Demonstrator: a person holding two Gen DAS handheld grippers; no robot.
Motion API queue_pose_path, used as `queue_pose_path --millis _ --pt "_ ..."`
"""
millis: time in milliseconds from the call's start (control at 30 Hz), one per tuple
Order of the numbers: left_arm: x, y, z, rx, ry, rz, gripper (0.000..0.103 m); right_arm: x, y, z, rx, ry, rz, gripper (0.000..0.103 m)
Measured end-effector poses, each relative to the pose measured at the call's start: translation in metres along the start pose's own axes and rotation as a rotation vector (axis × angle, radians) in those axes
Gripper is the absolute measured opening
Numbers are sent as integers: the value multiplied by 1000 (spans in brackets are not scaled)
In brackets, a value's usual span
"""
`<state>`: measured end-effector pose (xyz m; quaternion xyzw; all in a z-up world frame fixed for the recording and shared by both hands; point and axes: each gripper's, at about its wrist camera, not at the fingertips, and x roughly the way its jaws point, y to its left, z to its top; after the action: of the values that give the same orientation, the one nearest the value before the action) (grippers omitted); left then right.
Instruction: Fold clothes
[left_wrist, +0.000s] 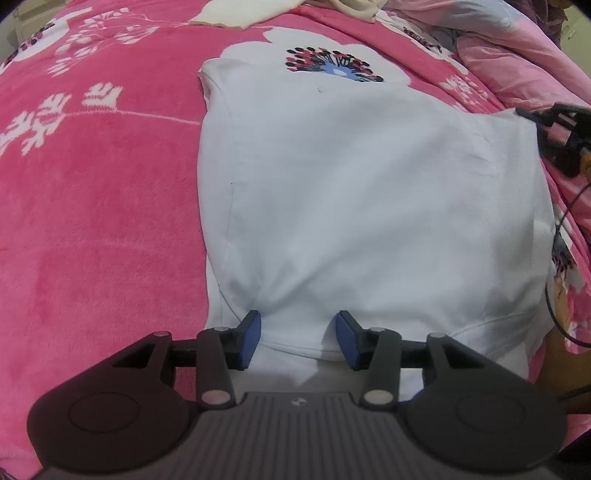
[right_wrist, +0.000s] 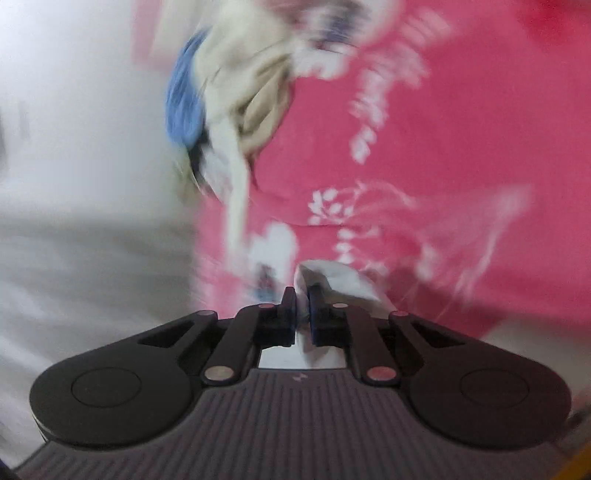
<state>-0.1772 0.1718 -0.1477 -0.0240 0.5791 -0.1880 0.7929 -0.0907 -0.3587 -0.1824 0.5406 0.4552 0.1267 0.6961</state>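
A white garment (left_wrist: 362, 206) lies spread flat on the pink flowered blanket (left_wrist: 96, 206). My left gripper (left_wrist: 298, 338) is open over the garment's near edge, its blue pads on either side of a small rise in the cloth. The right gripper (left_wrist: 561, 133) shows at the garment's far right corner in the left wrist view. In the blurred right wrist view my right gripper (right_wrist: 303, 308) is shut on a fold of the white garment (right_wrist: 332, 280) that sticks up between its pads.
A cream cloth (left_wrist: 236, 13) and a pink quilt (left_wrist: 517, 48) lie at the far side of the bed. The right wrist view shows a blurred heap of beige and blue clothes (right_wrist: 229, 103) on the blanket (right_wrist: 461, 147). A black cable (left_wrist: 554, 280) hangs at the right.
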Motion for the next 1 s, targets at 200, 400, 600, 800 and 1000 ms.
queue_pose_path --millis 200,400,600,800,1000 --pt "0 -3 0 12 6 6 48 -3 -56 5 317 -23 36 9" --pt "-1 -3 0 9 10 4 48 -31 -58 4 339 -76 28 35" --pt "-1 -3 0 3 9 6 49 -66 -21 2 187 -139 -28 44" --pt "-3 -3 -2 -4 2 7 49 -26 7 -9 18 27 -18 33" --pt "-4 0 -1 -1 5 -3 49 -11 -27 -4 97 52 -122 12"
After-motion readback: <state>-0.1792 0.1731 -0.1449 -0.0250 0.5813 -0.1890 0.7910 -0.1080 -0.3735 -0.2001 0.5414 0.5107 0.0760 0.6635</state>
